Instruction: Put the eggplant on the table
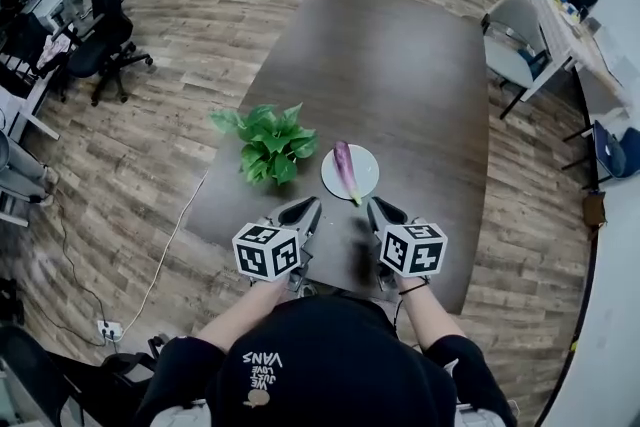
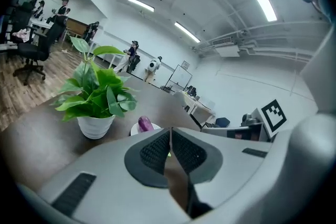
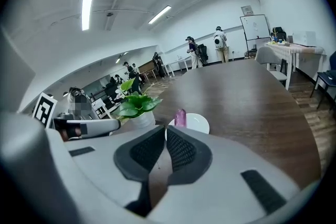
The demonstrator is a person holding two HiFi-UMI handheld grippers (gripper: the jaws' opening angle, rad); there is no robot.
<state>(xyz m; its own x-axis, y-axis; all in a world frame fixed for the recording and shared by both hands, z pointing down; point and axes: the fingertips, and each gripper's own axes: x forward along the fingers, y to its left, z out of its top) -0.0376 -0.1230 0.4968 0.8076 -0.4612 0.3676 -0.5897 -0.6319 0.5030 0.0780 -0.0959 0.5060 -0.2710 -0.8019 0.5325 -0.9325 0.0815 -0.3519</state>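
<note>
Purple against white is the first thing we pick out from the head view. The eggplant point(image 1: 345, 171) lies lengthwise on a small round plate point(image 1: 367, 162) near the close end of the long dark table point(image 1: 400, 55). A leafy green plant point(image 1: 270, 143) stands just to the left of it. Our left gripper point(image 1: 306, 208) and right gripper point(image 1: 379, 209) hover side by side over the near edge of the table, both pointing toward the plate. Neither one touches the plate or the eggplant.

Along the left gripper's own view point(image 2: 170, 131), the two ribbed pads meet at their tips and nothing sits between them. Past the tips we see the end of the eggplant point(image 2: 145, 124) sticking up from the plate point(image 2: 134, 130). The plant's white pot point(image 2: 95, 126) is beside it on the left.

The right gripper's view point(image 3: 166, 131) shows the same thing, with the pads drawn together and empty. The eggplant point(image 3: 180, 117) rises just past the tips on the near side of the plate point(image 3: 199, 124). The plant point(image 3: 137, 105) is to its left, and the left gripper's body shows at the left edge of that view.

As we judge it, the task itself has not begun. The eggplant rests on the plate, not on the bare tabletop, and neither gripper has hold of it. One gripper would have to spread its jaws, come down over the eggplant and grip it. It would then lift it off the plate, set it on the wood and let go. There is plenty of open tabletop beyond and to the right of the plate.
</note>
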